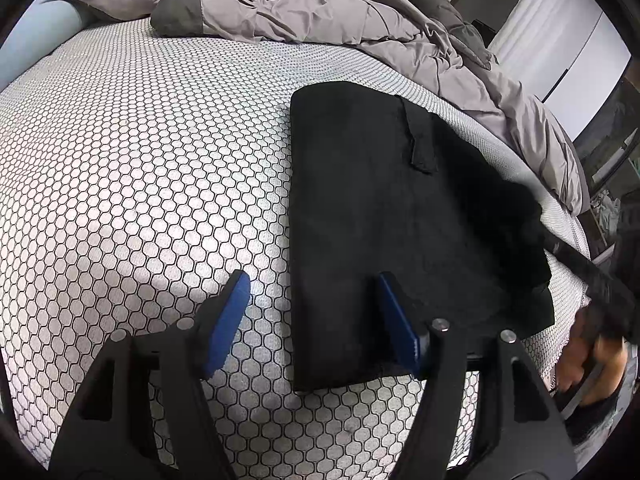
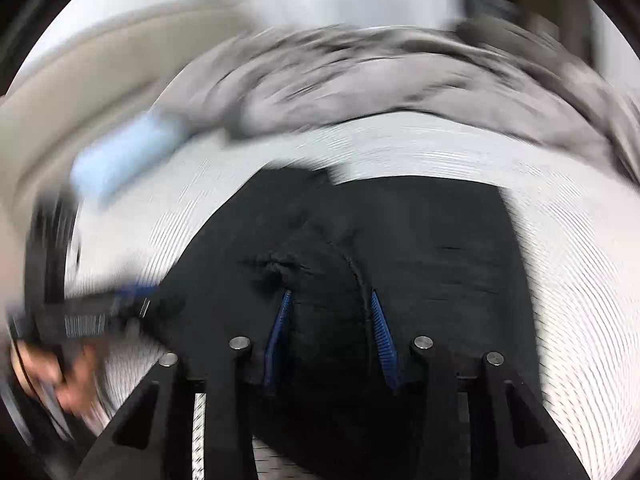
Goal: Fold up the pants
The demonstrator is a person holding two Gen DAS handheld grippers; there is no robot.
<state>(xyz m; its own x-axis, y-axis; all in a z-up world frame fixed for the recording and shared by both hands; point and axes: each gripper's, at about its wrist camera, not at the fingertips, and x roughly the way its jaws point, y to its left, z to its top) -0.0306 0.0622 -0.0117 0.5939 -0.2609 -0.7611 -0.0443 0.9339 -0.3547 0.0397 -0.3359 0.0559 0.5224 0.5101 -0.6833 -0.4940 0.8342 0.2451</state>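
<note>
Honeycomb-printed white mattress (image 1: 140,152) carries my folded black pants (image 1: 380,220) at its right; rumpled grey duvet (image 1: 320,8) lies far. My left gripper (image 1: 312,284) gapes, straddling their near-left edge; my right gripper (image 2: 330,300) pinches bunched pants.

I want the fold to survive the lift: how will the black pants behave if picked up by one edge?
Probably floppy: the black pants lie flat and limp on the mattress, so free layers would likely droop and unfold. Likely not slippery: the cloth looks matte. In the right wrist view, fabric bunches between the right tool, suggesting it gathers easily.
</note>
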